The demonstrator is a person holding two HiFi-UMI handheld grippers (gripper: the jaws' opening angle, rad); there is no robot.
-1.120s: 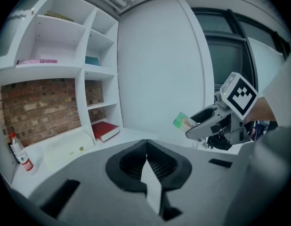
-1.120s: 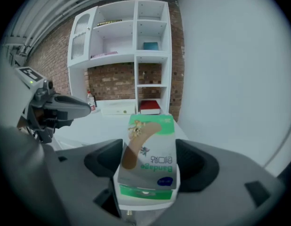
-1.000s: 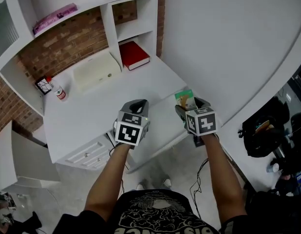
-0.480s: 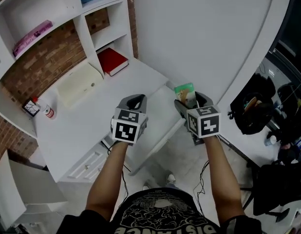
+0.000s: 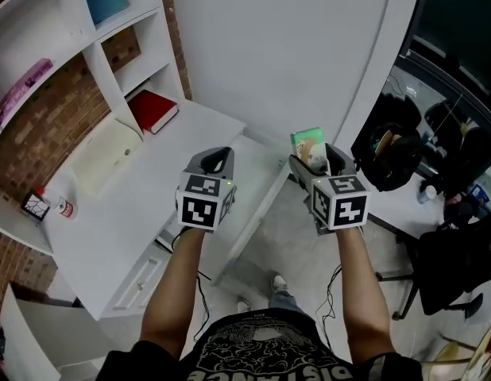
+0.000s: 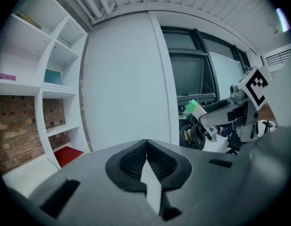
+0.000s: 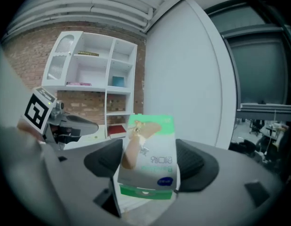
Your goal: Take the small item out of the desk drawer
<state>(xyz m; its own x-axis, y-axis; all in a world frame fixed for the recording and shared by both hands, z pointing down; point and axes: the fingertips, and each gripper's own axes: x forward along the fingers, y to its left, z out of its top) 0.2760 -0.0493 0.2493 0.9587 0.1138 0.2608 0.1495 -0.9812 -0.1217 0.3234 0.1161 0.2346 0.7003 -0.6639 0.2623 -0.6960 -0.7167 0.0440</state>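
My right gripper (image 5: 318, 162) is shut on a small green-and-white box (image 5: 307, 144), held upright in the air past the desk's right end. In the right gripper view the box (image 7: 149, 156) fills the gap between both dark pads. My left gripper (image 5: 216, 159) hovers over the pulled-out drawer (image 5: 257, 182) of the white desk (image 5: 134, 213). Its jaws (image 6: 146, 145) are shut with nothing between them. From the left gripper view the right gripper (image 6: 209, 117) and its box (image 6: 195, 108) show at the right.
On the desk lie a cream case (image 5: 98, 159), a red book (image 5: 152, 109) and a small bottle (image 5: 64, 207). White shelves (image 5: 110, 70) stand behind, a white wall panel (image 5: 293, 54) ahead. A dark chair with bags (image 5: 388, 153) stands to the right.
Both grippers have lifted and swung right, away from the desk top. The box has stayed in the right gripper. The left jaws remain shut.
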